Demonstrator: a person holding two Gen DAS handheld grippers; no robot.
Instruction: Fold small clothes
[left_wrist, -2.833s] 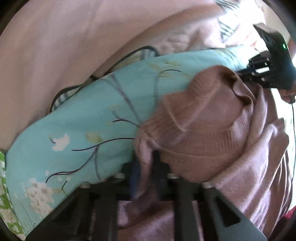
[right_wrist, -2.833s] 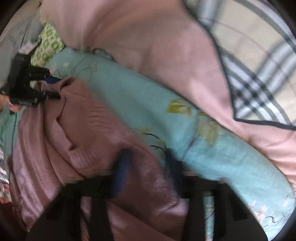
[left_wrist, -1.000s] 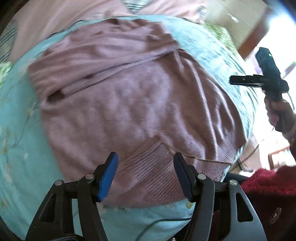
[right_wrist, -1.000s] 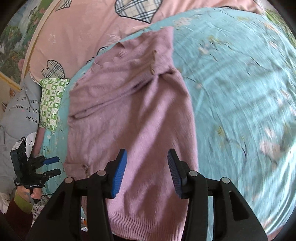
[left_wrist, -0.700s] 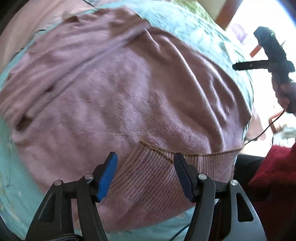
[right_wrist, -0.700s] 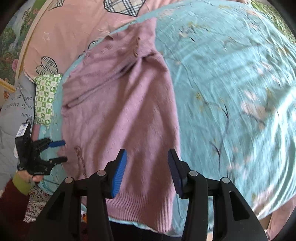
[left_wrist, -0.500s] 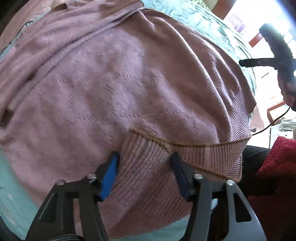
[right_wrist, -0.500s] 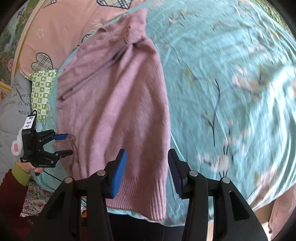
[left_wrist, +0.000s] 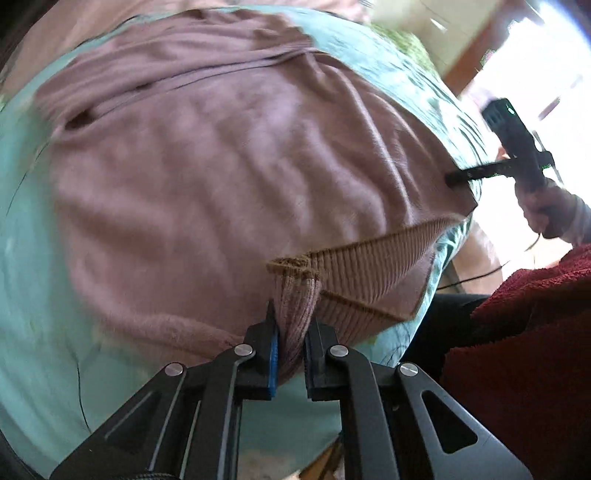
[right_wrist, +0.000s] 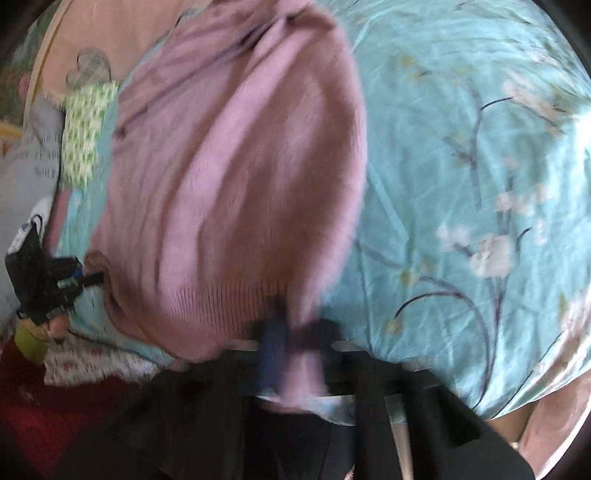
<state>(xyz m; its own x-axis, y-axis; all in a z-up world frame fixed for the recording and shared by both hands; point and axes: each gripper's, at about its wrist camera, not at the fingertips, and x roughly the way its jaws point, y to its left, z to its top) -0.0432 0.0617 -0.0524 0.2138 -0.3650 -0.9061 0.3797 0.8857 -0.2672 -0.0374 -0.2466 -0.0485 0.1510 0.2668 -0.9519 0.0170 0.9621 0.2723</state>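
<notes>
Jaws of 2 grippers, left gripper (left_wrist: 291, 325) and right gripper (right_wrist: 295, 332), both clamping 1 sweater's (left_wrist: 221, 177) hem.

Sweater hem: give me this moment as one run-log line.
step: grasp hem | left gripper: shut on sweater hem | right gripper: closing on hem, blurred | sweater: flat on bedsheet

mauve sweater (left_wrist: 229, 177) lies on turquoise floral bedsheet (right_wrist: 461, 155).
</notes>
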